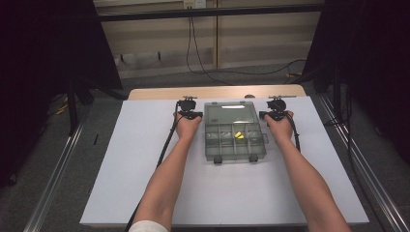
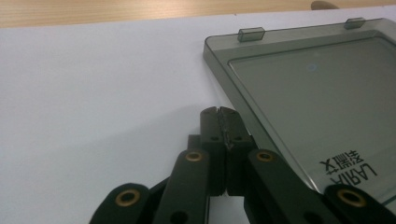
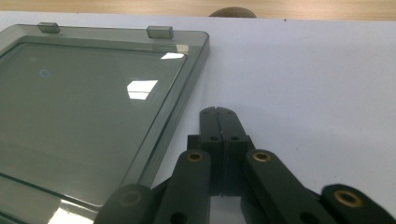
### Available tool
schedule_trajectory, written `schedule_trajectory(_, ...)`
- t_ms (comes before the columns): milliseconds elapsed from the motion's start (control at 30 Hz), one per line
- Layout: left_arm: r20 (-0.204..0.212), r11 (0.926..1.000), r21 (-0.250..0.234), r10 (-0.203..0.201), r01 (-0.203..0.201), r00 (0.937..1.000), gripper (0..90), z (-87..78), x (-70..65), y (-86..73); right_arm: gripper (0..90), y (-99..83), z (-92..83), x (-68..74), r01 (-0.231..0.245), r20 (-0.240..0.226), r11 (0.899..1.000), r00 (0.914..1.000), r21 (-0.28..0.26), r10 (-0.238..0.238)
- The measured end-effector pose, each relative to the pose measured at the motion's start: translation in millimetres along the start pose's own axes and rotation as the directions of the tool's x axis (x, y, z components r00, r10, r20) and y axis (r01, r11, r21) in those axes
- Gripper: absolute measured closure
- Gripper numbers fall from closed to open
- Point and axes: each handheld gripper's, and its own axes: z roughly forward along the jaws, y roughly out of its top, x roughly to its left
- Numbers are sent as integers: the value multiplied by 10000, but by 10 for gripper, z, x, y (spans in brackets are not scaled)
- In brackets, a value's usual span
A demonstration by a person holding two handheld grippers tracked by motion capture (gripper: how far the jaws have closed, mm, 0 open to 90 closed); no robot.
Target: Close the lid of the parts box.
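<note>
**Both grippers closed and empty beside the open box lid**

High view: a smoky clear plastic box [image 1: 235,131] lies open on the white table [image 1: 145,183], its lid [image 1: 230,114] folded flat on the far side and its compartment tray nearer the person, with a small yellow piece [image 1: 239,136] in one compartment. The left gripper [image 1: 187,109] sits just off the lid's left edge, the right gripper [image 1: 275,110] just off its right edge, about equally near.

Left gripper view: the fingers [image 2: 219,122] are pressed together on nothing; the lid [image 2: 322,98] lies just to their right, its side edge running away from them.

Right gripper view: the fingers [image 3: 219,122] are likewise closed and empty; the lid [image 3: 88,107] lies just to their left. Judging by this, lifting the lid calls for each gripper to move inward toward its edge.
</note>
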Motion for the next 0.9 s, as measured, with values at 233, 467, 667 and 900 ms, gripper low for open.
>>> schedule_trajectory(233,127,9995,17,-322,321,9994,900,25,-40,8,900,17,48,111,149,86,9999,9999,0,-149)
schedule_trajectory(467,160,9979,211,-612,609,9980,900,13,-47,20,900,6,47,100,-66,-4,10000,10000,-55,66)
schedule_trajectory(667,-79,9976,264,-633,634,9980,900,10,-81,19,900,4,49,89,-171,-58,9998,9998,-88,171)
schedule_trajectory(900,-495,9931,239,-1133,1146,9923,900,11,-133,27,900,3,45,112,-650,159,9978,9977,-118,652)
